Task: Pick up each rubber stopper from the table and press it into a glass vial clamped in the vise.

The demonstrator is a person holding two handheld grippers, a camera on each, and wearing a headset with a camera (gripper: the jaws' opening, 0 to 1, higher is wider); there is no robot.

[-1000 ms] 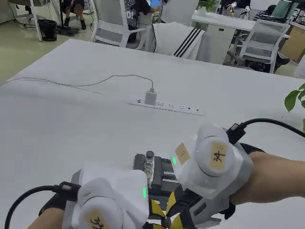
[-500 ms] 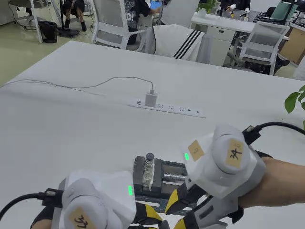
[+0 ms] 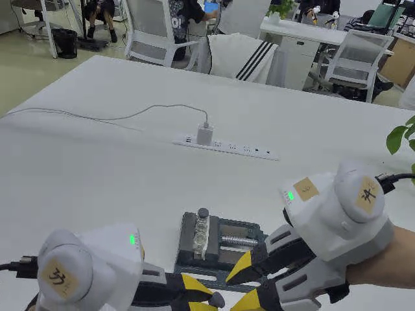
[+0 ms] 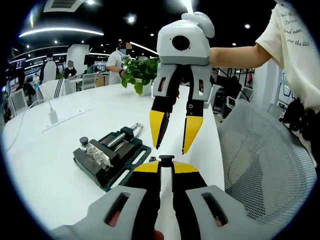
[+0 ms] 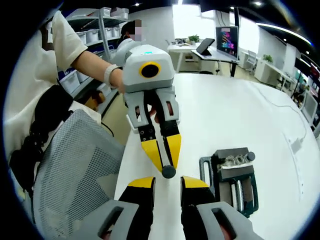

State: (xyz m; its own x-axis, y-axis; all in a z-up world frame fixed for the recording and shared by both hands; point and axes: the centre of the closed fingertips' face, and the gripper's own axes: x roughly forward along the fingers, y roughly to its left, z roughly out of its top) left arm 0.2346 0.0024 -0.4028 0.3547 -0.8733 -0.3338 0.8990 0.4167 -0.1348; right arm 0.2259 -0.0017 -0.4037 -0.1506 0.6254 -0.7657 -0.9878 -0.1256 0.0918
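Note:
A small black vise (image 3: 224, 249) stands on the white table (image 3: 97, 168) and clamps a clear glass vial (image 3: 201, 236) with a dark stopper (image 3: 203, 212) in its mouth. My left gripper (image 3: 213, 299) is low at the near edge, shut on another dark rubber stopper (image 3: 218, 300). That stopper (image 4: 166, 159) sits at my own jaw tips in the left gripper view. My right gripper (image 3: 235, 293) faces it tip to tip, open, nothing between its jaws. From the right gripper (image 5: 167, 184) I see the held stopper (image 5: 168, 171) just ahead and the vise (image 5: 235, 180) to the right.
A white power strip (image 3: 227, 145) with a plugged charger and a thin cable lies mid-table beyond the vise. Plant leaves (image 3: 402, 133) reach in at the right edge. Office chairs (image 3: 152, 32) and desks stand past the far edge. A grey mesh chair (image 4: 265, 155) is behind the grippers.
Both grippers have drawn back from over the vise toward the near edge, the left going left and the right going right. The stopper at the left gripper's tips has come into sight.

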